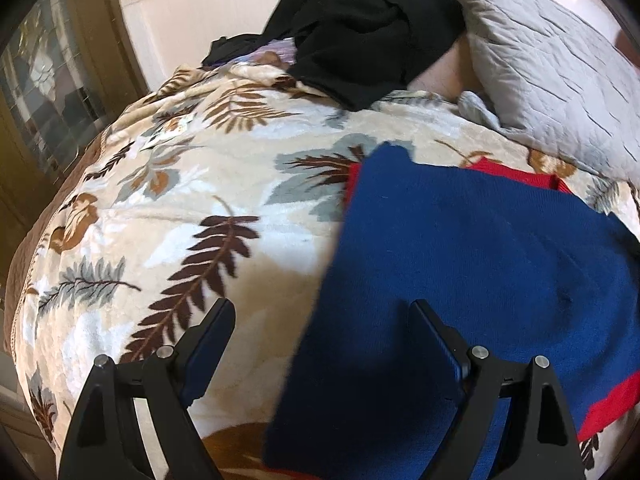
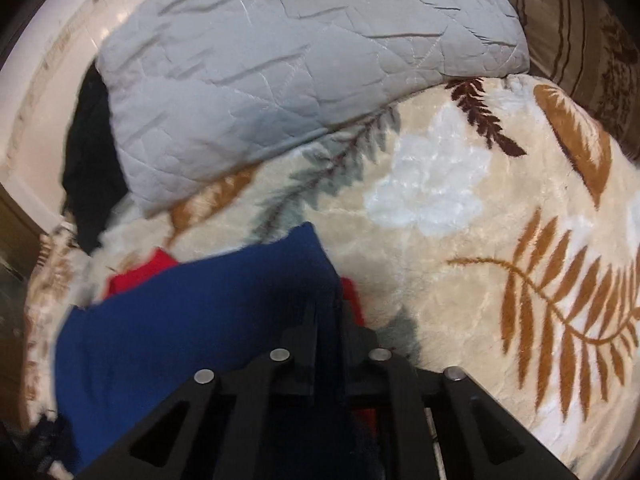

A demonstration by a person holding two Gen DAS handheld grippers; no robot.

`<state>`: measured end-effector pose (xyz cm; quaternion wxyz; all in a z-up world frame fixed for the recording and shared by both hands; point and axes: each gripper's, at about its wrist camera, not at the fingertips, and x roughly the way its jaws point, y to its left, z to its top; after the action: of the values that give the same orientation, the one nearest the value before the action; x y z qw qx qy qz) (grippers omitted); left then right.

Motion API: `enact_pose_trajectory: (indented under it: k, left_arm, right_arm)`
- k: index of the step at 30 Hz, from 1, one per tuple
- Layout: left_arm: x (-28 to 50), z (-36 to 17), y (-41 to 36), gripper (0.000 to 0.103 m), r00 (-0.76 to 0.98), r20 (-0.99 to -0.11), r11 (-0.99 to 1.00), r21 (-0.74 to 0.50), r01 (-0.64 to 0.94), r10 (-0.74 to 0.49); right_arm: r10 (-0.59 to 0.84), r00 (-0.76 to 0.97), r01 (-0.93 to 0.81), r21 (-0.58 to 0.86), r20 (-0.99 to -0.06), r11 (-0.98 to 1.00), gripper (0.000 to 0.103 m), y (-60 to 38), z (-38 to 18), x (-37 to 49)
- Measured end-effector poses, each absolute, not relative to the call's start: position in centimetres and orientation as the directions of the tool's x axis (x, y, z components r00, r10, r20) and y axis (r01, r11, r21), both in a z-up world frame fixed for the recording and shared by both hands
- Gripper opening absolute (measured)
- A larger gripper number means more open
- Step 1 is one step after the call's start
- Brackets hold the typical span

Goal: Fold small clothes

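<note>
Blue garment [image 1: 460,248] with red trim lies spread on a bed, over a cream blanket [image 1: 180,208] printed with brown and grey fern leaves. In the left wrist view, the left hand-held gripper [image 1: 324,312] hangs above the garment's near left edge with its jaws wide apart; one finger stands over the blanket, the other over the blue cloth, and nothing is pinched between them. In the right wrist view, the right hand-held gripper [image 2: 328,312] has its jaws drawn together on a raised fold at the garment's right edge, blue cloth [image 2: 192,320] caught between the fingers, a strip of red showing just beside them. A grey quilted pillow [image 2: 280,72] rests at the head of the bed, beyond the garment. A heap of black clothes [image 1: 360,24] sits next to the pillow, well apart from the blue piece. A brown patterned cushion [image 2: 580,40] shows at the upper right edge of the right wrist view.
</note>
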<state>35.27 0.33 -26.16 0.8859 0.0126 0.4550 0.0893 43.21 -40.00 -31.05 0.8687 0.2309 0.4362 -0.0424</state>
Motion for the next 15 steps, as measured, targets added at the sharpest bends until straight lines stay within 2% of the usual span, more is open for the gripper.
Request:
enact_pose_trajectory:
  k: [1,2,3,4,5,6,7,10,12,14,15]
  left_arm:
    - [35.3,-26.1,0.9,0.089,0.568,-0.805,0.982,0.095,-0.164,0.173]
    - [35.3,-26.0,1.4,0.089,0.565,-0.807,0.981,0.087,-0.174,0.172]
    - [35.2,-26.0,1.9,0.089,0.561,-0.81,0.98,0.081,-0.183,0.172]
    - [35.1,-26.0,2.4,0.089,0.558,-0.811,0.978,0.08,-0.193,0.177]
    - [35.0,-25.9,2.8,0.089,0.557,-0.81,0.976,0.083,-0.202,0.184]
    - [34.9,-25.9,3.1,0.089,0.556,-0.808,0.974,0.088,-0.21,0.193]
    - [34.7,-25.9,3.5,0.089,0.551,-0.81,0.972,0.095,-0.217,0.202]
    - [34.4,-26.3,4.5,0.089,0.528,-0.817,0.963,0.118,-0.244,0.233]
    - [34.3,-27.0,4.9,0.089,0.506,-0.826,0.958,0.135,-0.252,0.25]
    - [34.4,-27.8,4.9,0.089,0.485,-0.833,0.956,0.163,-0.243,0.266]
    - [34.5,-28.3,4.7,0.089,0.478,-0.833,0.954,0.182,-0.237,0.278]
  right_arm:
    - [0.149,0.629,0.273,0.396,-0.763,0.877,0.017,-40.2,-30.6,42.9]
    - [0.147,0.637,0.282,0.406,-0.756,0.869,0.026,-40.4,-30.0,42.5]
    - [0.119,0.649,0.303,0.398,-0.752,0.866,0.03,-40.6,-29.2,41.9]
    - [0.102,0.658,0.312,0.394,-0.746,0.865,0.04,-40.5,-28.7,41.5]
    - [0.093,0.679,0.31,0.398,-0.729,0.863,0.061,-40.4,-28.0,40.8]
    - [0.095,0.69,0.301,0.404,-0.717,0.864,0.072,-40.1,-27.6,40.3]
    - [0.106,0.708,0.279,0.414,-0.699,0.866,0.074,-39.6,-27.0,39.8]
    - [0.148,0.721,0.193,0.401,-0.677,0.895,0.072,-37.2,-25.8,38.3]
    - [0.204,0.699,0.126,0.399,-0.685,0.908,0.062,-35.2,-25.6,37.7]
    - [0.243,0.651,0.078,0.381,-0.719,0.921,0.041,-32.8,-26.0,37.1]
    - [0.258,0.624,0.06,0.374,-0.738,0.926,0.04,-31.7,-26.5,36.7]
